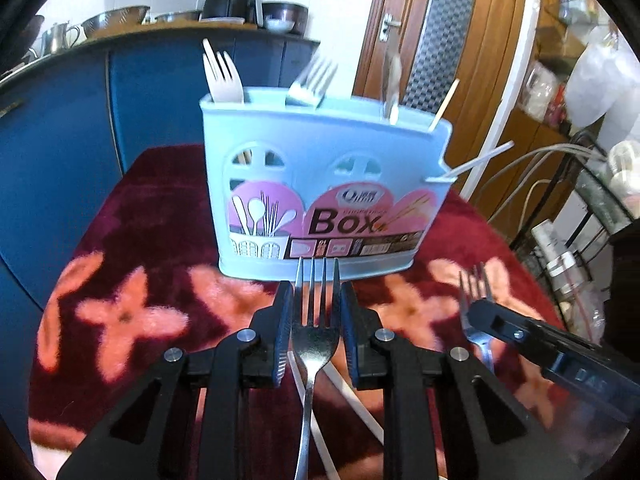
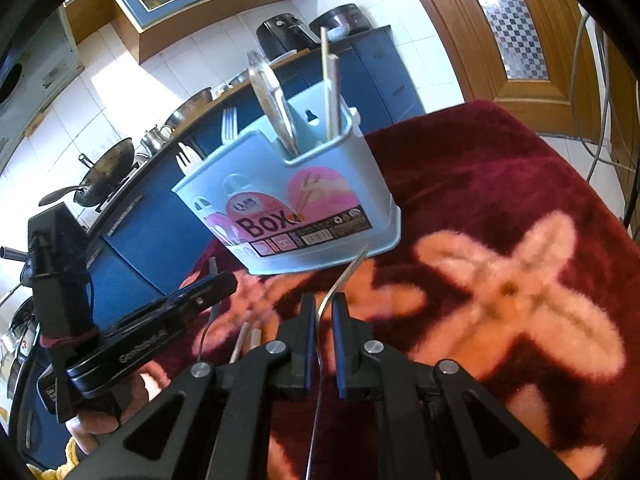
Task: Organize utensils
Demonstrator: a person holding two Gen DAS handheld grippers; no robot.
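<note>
The left gripper is clamped on a silver metal fork and the right gripper on another steel fork, both held before the pale blue plastic cutlery box on the maroon flowered cloth.

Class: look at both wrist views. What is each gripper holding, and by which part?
Left gripper: a metal fork, gripped across its head, tines forward. Right gripper: a second metal fork, seen edge-on, pinched near its neck.

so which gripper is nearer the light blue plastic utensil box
Left, by a little. The left gripper, holding a metal fork, sits just before the light blue plastic utensil box; the right gripper hangs back toward its right end.
</note>
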